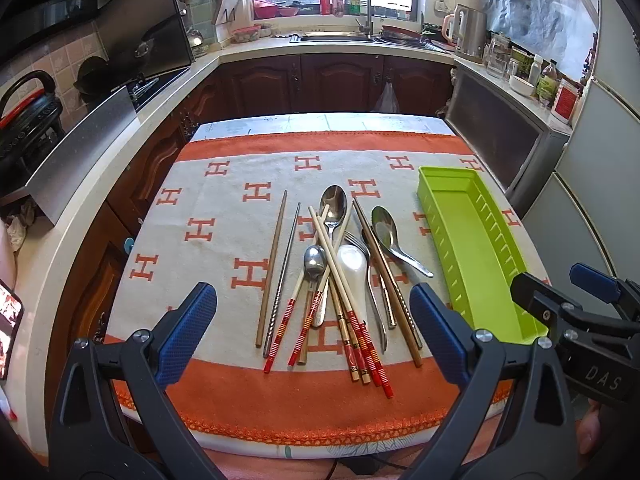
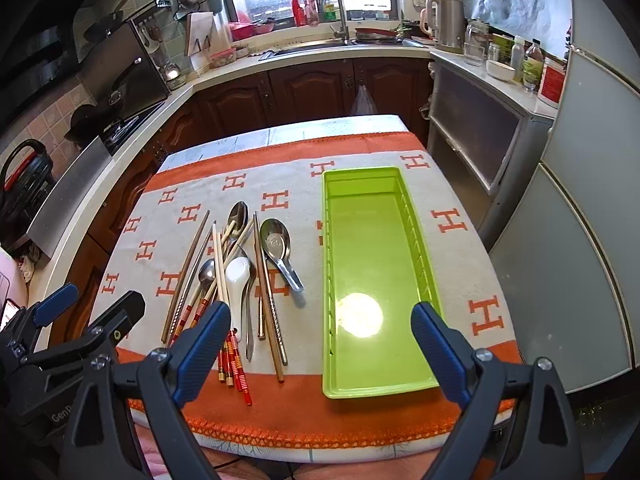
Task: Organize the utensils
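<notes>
- Both tongs are spread wide and hold nothing: the left tongs [image 1: 312, 336] hover over the near end of the utensil pile, and the right tongs [image 2: 320, 344] hover over the near end of the long, empty lime-green plastic tray [image 2: 332, 360].
- On the desk, covered by an orange and cream cloth patterned with the letter H [image 1: 224, 240], the tangled pile of chopsticks, steel spoons and a fork [image 1: 340, 272] lies left of the tray, near it but apart.
- Nothing has been moved yet, so the first pick is still to come.
- A good first choice, I judge, is a loose outer piece: the plain brown wooden chopstick [image 1: 273, 264] at the pile's left edge, or the broad steel soup spoon [image 1: 394, 240] at its right.
- Crossing pieces, such as the bamboo chopsticks with red-banded ends [image 1: 352, 312] over the white ceramic spoon [image 1: 354, 276], would likely drag neighbours.
- Grip a handle near its middle and lay it lengthwise in the tray.
</notes>
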### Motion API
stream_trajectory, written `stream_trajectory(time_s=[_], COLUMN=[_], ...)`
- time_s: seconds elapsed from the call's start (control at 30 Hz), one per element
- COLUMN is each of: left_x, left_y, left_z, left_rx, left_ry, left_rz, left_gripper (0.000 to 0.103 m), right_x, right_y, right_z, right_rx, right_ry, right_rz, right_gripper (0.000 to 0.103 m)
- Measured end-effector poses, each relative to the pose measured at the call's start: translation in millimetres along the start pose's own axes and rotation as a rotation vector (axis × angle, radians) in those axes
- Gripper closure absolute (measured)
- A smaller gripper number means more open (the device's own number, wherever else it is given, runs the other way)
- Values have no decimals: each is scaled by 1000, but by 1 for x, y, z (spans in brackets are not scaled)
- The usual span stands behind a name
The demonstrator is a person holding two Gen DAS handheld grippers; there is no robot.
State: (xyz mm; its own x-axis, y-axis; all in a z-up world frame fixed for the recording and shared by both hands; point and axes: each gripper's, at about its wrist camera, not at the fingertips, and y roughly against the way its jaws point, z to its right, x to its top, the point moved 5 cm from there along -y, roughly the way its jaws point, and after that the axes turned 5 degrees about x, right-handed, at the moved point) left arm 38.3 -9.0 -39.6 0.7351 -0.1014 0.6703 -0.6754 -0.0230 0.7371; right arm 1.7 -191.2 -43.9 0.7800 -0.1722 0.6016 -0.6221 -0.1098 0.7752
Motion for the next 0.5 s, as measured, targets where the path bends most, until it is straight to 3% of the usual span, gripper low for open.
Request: stream_trajectory(time_s=[0.5], left_x=[2], left_y=[1], left_z=[-7], left_rx=[5], left_ry=[3], left_rz=[4], left_gripper=[6], right_x=[7], right_y=[4], right_z=[-8], right_rx=[-2], right_ry=[21], right_rz=[27], right_gripper=[11])
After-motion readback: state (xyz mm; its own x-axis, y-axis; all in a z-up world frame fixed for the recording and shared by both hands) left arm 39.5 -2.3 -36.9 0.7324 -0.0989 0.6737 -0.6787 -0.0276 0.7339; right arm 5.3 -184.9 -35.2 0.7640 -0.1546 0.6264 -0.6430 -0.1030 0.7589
